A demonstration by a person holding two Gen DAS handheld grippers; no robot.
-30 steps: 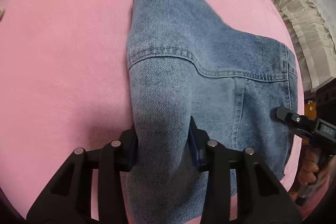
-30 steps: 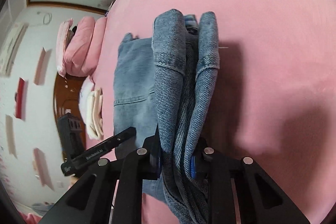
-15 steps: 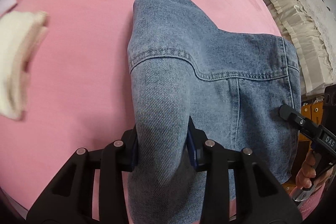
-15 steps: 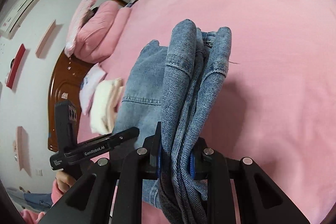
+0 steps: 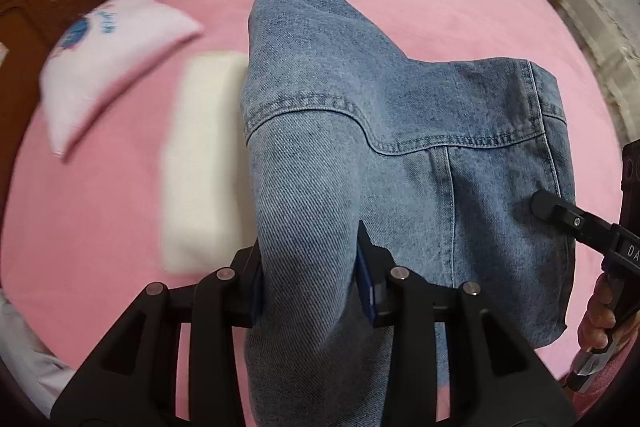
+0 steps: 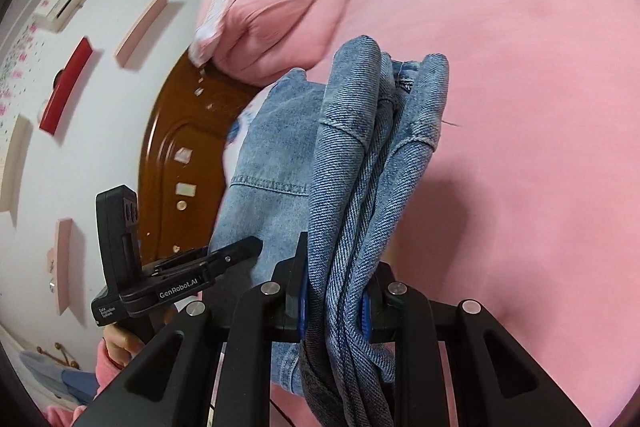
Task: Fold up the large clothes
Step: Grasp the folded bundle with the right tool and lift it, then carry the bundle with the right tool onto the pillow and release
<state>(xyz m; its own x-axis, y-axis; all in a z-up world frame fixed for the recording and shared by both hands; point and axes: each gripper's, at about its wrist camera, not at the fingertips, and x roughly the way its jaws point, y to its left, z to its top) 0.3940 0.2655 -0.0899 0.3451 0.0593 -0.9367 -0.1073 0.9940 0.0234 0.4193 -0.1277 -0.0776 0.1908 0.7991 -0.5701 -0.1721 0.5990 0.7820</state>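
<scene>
Both grippers clamped on folded denim, carried above the pink bed.

The left gripper (image 5: 308, 283) was closed on a thick roll of the denim garment (image 5: 400, 131) at one end; the right gripper (image 6: 336, 301) pinched several stacked layers at the other end, w/ blue pads pressed against cloth on both sides. Garment hung between the two, clear of the bedspread (image 5: 100, 227), already doubled over more than once, seams & yoke stitching facing the left cam. Beyond it lay a cream folded item (image 5: 204, 163) and a pale pink folded item w/ a blue print (image 5: 112, 67), then the pink pillows (image 6: 272, 27) & wooden headboard (image 6: 184, 163). Judging by that, folding looked mostly done; what's left is prob. setting the bundle down near the other folded pieces, letting go & maybe tidying edges.
</scene>
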